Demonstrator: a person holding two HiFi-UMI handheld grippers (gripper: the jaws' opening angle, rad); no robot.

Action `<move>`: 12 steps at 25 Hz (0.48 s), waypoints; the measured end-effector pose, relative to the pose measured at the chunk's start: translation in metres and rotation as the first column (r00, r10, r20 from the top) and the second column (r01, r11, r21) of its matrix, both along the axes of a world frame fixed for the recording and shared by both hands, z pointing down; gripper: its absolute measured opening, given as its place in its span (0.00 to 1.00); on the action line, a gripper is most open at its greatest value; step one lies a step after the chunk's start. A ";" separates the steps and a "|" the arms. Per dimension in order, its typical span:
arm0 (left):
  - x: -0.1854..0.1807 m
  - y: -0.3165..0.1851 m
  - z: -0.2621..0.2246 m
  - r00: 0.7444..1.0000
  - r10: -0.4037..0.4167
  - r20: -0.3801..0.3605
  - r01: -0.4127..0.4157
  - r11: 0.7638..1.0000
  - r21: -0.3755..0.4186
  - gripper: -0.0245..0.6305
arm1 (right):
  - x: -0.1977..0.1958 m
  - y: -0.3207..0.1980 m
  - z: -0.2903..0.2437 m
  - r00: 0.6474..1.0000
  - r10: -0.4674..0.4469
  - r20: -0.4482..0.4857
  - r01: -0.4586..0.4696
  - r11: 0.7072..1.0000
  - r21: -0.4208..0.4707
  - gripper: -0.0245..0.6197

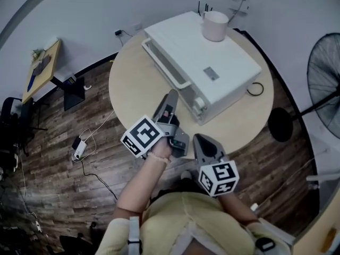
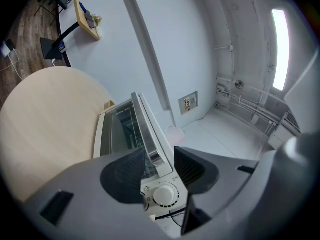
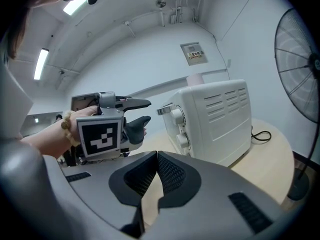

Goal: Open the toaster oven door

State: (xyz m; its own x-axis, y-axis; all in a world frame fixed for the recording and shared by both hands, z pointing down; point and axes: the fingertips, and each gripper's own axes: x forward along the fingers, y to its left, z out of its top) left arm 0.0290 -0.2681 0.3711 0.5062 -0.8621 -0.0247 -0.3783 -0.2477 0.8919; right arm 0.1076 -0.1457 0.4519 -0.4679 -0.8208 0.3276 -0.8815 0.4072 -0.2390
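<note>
Find the white boxy metal toaster oven on the round pale wooden table, glass door facing the person and seemingly shut. Read the left gripper as open-jawed, lined up with the near end of the silver bar handle along the door's top edge, but just short of it and not yet around it. Leave the right gripper alone: jaws pressed together on nothing, hanging near the table edge.

To do this step well, ease the left gripper forward to straddle the bar, preferably nearer its middle than its end, and clear of the white round knobs beside it. Close firmly before pulling. Then draw outward and down along the hinge's arc, probably about the door's bottom edge, rather than straight back, to avoid dragging the light oven across the table. Go gently, mindful of the pale pink cup on top.
</note>
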 end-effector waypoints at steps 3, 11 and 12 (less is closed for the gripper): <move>0.005 -0.010 0.001 1.000 0.008 -0.021 -0.008 1.000 -0.015 0.29 | 0.001 -0.004 0.001 1.000 -0.007 0.003 0.007 1.000 -0.002 0.04; 0.010 -0.032 0.013 0.999 -0.019 -0.040 0.017 0.998 -0.057 0.29 | 0.006 -0.015 0.004 1.000 -0.020 0.008 0.020 1.000 -0.005 0.04; 0.011 -0.035 0.013 0.999 -0.020 -0.039 0.018 0.998 -0.057 0.29 | 0.006 -0.016 0.004 1.000 -0.021 0.008 0.021 1.000 -0.004 0.04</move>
